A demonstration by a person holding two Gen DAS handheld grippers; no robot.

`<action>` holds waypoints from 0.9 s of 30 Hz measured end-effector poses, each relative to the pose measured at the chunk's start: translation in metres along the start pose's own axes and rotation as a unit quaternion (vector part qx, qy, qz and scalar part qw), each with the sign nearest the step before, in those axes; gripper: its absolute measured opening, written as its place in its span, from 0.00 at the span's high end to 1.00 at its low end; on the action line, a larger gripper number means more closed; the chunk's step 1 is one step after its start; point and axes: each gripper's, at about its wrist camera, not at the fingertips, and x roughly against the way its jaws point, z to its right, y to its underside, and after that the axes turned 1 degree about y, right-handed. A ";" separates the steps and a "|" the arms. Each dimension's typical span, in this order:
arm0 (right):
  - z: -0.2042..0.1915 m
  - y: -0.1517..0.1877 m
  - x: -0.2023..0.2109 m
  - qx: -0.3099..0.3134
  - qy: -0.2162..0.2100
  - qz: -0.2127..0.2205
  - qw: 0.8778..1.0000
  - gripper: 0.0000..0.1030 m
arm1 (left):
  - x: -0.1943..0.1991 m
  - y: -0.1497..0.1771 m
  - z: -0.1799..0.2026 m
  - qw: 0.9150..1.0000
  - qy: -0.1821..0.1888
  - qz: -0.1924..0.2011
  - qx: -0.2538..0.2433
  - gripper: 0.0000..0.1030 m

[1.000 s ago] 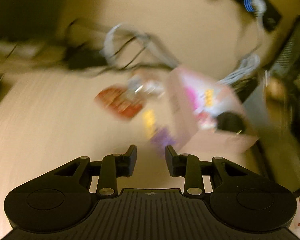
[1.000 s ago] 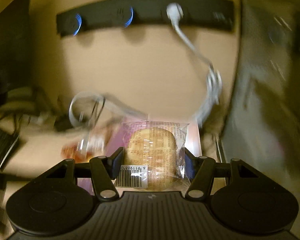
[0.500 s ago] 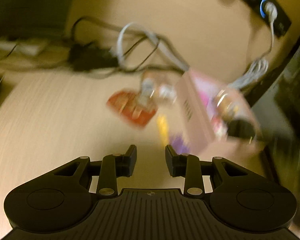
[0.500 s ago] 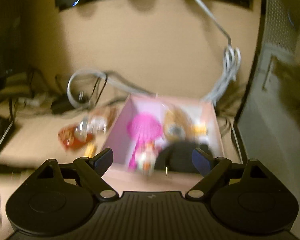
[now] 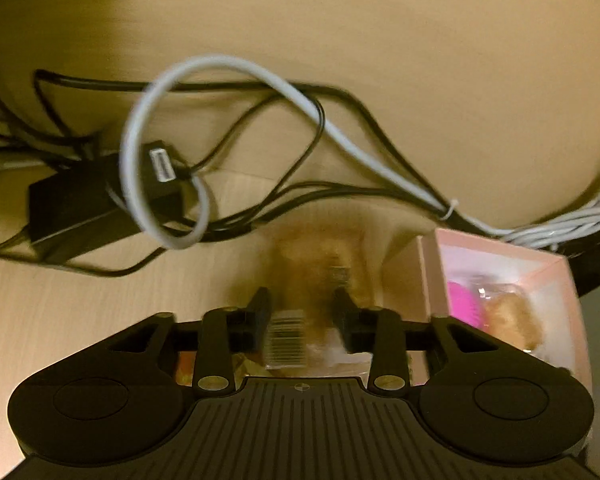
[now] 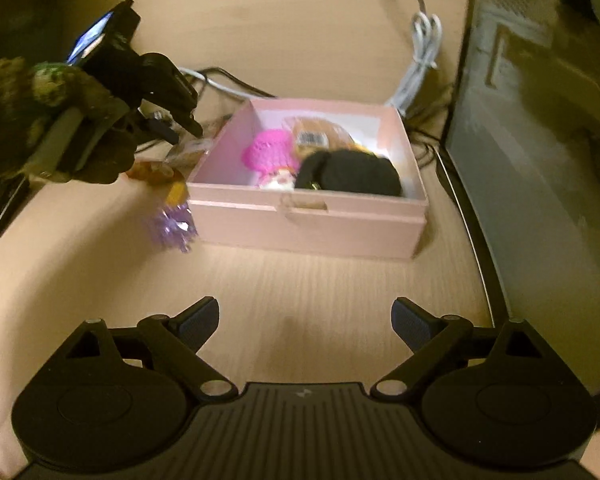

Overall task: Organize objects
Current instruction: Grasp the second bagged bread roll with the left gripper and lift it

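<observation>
A pink open box (image 6: 312, 216) sits on the wooden desk and holds a pink item (image 6: 269, 152), a wrapped bun (image 6: 320, 134) and a black item (image 6: 352, 172). The box also shows in the left wrist view (image 5: 430, 272). My left gripper (image 5: 303, 312) is down over a clear-wrapped bread packet (image 5: 300, 320) left of the box, its fingers (image 5: 260, 312) on either side of it and about touching it. It also shows in the right wrist view (image 6: 180, 118). My right gripper (image 6: 304, 320) is open and empty, in front of the box.
A purple wrapped item (image 6: 172, 228) and a yellow one (image 6: 176, 192) lie by the box's left corner. Tangled black and grey cables (image 5: 228, 136) and a black adapter (image 5: 80, 204) lie behind. A dark computer case (image 6: 540, 160) stands to the right.
My right gripper has let the wrapped bun go into the box, opened and pulled back. My left gripper has moved forward and down onto the bread packet beside the box.
</observation>
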 end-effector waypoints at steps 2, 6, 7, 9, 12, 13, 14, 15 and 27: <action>0.004 0.002 0.000 -0.008 0.001 -0.006 1.000 0.07 | -0.009 0.001 0.001 1.000 0.013 -0.007 0.006 0.35; 0.003 0.007 0.000 -0.008 0.005 -0.010 1.000 0.05 | -0.020 0.001 0.007 1.000 0.021 -0.009 0.013 0.30; 0.002 0.007 -0.001 -0.006 0.005 -0.012 1.000 0.05 | -0.022 0.000 0.007 0.999 0.036 -0.007 0.022 0.30; -0.002 0.008 0.000 -0.001 0.007 -0.013 1.000 0.05 | -0.023 -0.002 0.009 0.998 0.052 -0.001 0.032 0.35; -0.007 0.011 0.000 0.007 0.008 -0.018 1.000 0.05 | -0.030 -0.003 0.011 0.999 0.046 0.003 0.012 0.42; -0.008 0.012 0.000 0.010 0.009 -0.020 1.000 0.05 | -0.030 -0.002 0.010 0.999 0.047 0.007 0.011 0.45; -0.010 0.013 -0.001 0.013 0.010 -0.022 1.000 0.05 | -0.029 -0.002 0.008 0.999 0.051 0.008 0.018 0.46; -0.011 0.013 -0.001 0.017 0.013 -0.023 1.000 0.05 | -0.027 -0.003 0.004 0.998 0.053 0.003 0.030 0.47; -0.050 0.006 -0.015 0.062 -0.015 -0.005 0.998 0.04 | 0.080 0.094 -0.050 0.988 0.145 -0.017 0.046 0.48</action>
